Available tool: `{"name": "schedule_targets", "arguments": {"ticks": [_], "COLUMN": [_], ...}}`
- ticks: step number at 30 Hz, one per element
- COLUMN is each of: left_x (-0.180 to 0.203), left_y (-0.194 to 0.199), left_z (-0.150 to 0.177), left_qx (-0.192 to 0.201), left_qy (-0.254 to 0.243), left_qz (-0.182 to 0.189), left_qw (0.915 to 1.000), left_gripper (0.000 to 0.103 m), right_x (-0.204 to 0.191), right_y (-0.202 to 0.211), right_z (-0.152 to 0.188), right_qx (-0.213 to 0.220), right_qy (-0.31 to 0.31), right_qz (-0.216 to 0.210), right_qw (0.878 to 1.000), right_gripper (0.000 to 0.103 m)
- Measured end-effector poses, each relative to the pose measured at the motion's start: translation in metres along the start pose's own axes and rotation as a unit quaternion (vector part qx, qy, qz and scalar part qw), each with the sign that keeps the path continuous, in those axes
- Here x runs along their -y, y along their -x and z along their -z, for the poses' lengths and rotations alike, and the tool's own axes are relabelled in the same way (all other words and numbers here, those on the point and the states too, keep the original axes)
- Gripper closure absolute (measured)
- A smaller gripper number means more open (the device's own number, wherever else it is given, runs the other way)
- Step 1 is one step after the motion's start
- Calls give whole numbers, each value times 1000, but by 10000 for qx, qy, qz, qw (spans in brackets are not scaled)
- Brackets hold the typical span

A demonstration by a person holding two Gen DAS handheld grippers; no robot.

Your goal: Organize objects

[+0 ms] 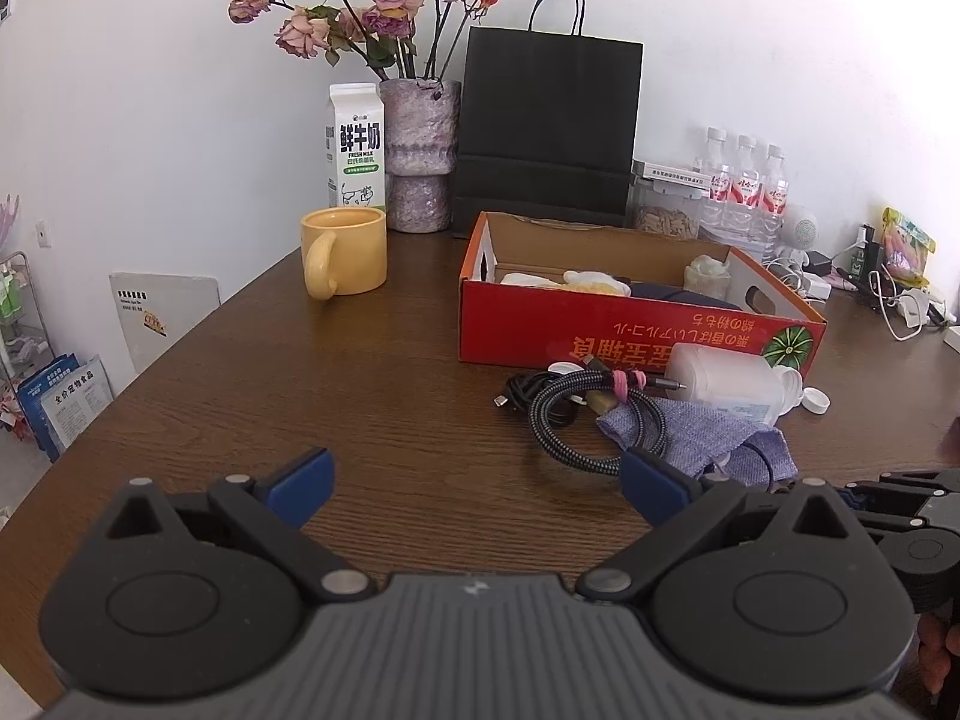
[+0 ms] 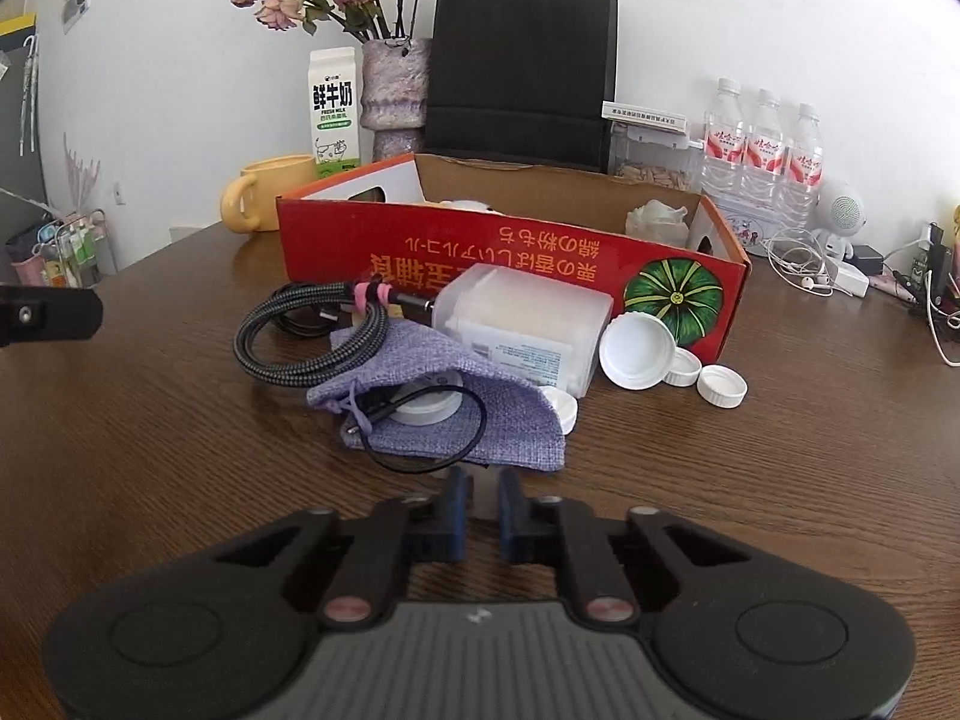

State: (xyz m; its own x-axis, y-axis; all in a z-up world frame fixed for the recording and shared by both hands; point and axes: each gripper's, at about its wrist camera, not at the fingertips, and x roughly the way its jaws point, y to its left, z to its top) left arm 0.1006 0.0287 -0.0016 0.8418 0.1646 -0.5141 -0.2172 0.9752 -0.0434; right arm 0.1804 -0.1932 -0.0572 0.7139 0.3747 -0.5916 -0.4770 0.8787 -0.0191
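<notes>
A red cardboard box [image 1: 600, 333] [image 2: 480, 258] stands open on the brown table with soft items inside. In front of it lie a coiled braided cable [image 1: 576, 414] [image 2: 300, 336], a clear plastic jar [image 1: 726, 384] [image 2: 522, 324] on its side, a purple cloth pouch [image 1: 708, 435] [image 2: 498, 426] and white lids [image 2: 637, 349]. My left gripper [image 1: 474, 480] is open and empty, low over the table left of the pile. My right gripper [image 2: 480, 495] is nearly closed and empty, just short of the pouch's near edge.
A yellow mug [image 1: 345, 252], a milk carton [image 1: 356, 144], a vase of dried roses [image 1: 418, 156] and a black paper bag [image 1: 546, 132] stand behind the box. Water bottles [image 2: 762, 150] and tangled chargers and earphones [image 2: 798, 267] sit at the right.
</notes>
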Motion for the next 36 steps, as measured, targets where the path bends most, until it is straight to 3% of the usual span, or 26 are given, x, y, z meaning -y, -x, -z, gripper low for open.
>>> {"name": "schedule_targets", "arguments": {"ticks": [12,25,32,36], "left_x": [15,88,110,124], "left_y": [-15,-48,-74,-84], "left_z": [11,15,8,11], "left_qx": [-279,-688,-832,-978], "left_qy": [-115,-499,-41,-108], "left_qz": [156,424,240,32], "left_qw": [9994,9955,9962,9951], "left_gripper": [0,0,0,0], "right_x": [22,35,46,46], "right_y": [59,73,81,81], "right_z": [2,7,13,16], "right_qx": [1160,1435,1546,1573], "right_qy": [-534,-636,-719,-672], "right_qz": [224,221,206,153], "right_qw": [9916,9874,9851,9851], "right_gripper": [98,98,98,98]}}
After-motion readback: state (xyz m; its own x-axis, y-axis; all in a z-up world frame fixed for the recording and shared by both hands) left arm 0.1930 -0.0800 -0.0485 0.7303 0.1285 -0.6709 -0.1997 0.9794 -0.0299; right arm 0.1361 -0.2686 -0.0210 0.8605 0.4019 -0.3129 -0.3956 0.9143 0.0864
